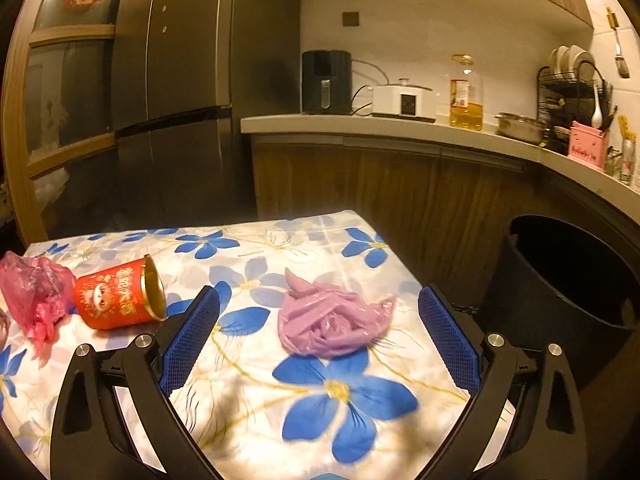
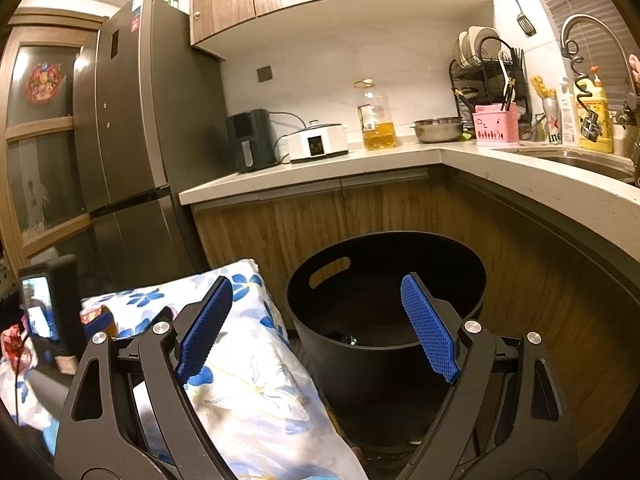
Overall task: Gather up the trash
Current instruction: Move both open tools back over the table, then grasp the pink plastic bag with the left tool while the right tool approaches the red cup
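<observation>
Lying crumpled on the flowered cloth, the purple plastic bag sits between the two blue pads of the left gripper, a little ahead of the fingertips and nearer the right-hand pad than the left. Both pads stand wide apart and touch nothing; the bag is not yet held. It looks light, soft and slick (thin film, glossy in the folds), so I judge it will collapse under the squeeze and may slide out if only a loose flap is caught. The bunched middle, where the folds pile thickest, seems the best place to close on, with the fingers pushed in far enough that the pads meet over the wad, not its thin edge.

Off beyond the left-hand pad, a red can lies on its side with its open mouth toward the fingers, and a pink plastic bag rests just beside it, seemingly touching. Past the right-hand pad stands the black bin, beside the table and below the cloth's level.

The right gripper also has its fingers spread wide with nothing between them; the bin's opening shows just beyond its fingertips, the cloth's edge under its left-hand pad.
</observation>
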Motion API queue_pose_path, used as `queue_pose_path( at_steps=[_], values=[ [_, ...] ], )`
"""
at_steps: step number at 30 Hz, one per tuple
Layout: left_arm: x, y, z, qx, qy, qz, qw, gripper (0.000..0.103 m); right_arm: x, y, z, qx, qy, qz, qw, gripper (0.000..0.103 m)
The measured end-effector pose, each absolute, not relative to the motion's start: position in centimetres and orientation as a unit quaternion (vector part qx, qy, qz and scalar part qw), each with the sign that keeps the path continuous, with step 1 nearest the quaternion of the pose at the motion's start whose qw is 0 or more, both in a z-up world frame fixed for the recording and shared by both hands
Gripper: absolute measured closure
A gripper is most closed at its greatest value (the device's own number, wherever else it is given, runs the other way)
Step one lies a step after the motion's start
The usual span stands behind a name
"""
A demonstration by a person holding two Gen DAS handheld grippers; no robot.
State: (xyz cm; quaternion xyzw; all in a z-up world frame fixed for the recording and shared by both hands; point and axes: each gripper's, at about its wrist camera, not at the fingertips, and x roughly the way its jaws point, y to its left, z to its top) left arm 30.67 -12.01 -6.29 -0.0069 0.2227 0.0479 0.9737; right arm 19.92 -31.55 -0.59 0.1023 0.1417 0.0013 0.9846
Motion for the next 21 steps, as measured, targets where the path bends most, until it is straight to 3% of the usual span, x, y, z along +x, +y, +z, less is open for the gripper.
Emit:
queue_pose_path(
  at_steps=[5, 8, 16, 18, 21],
  values=[
    [33.6, -11.8, -7.3, -0.021, 0.255, 0.047, 0.965, 0.008, 20.5, -31.0, -0.7, 0.099, 0.145, 0.004, 0.984, 0.018],
    [34.7, -11.7, -8.0, -0.029, 0.276, 0.046, 0.96, 0.014, 20.6, -30.7, -0.6, 0.096, 0.145, 0.006, 0.985, 0.018],
    [36.1, -10.7, -10.1, -0.052, 0.327, 0.04, 0.943, 0.053, 20.6, -29.8, -0.3, 0.089, 0.144, 0.012, 0.985, 0.018],
    [36.4, -10.6, -10.4, -0.055, 0.338, 0.034, 0.939, 0.077, 20.6, -29.6, -0.2, 0.087, 0.144, 0.014, 0.986, 0.018],
    [36.6, -10.5, -10.9, -0.062, 0.35, 0.022, 0.935, 0.096, 20.4, -29.4, 0.1, 0.082, 0.141, 0.014, 0.986, 0.018]
  ],
)
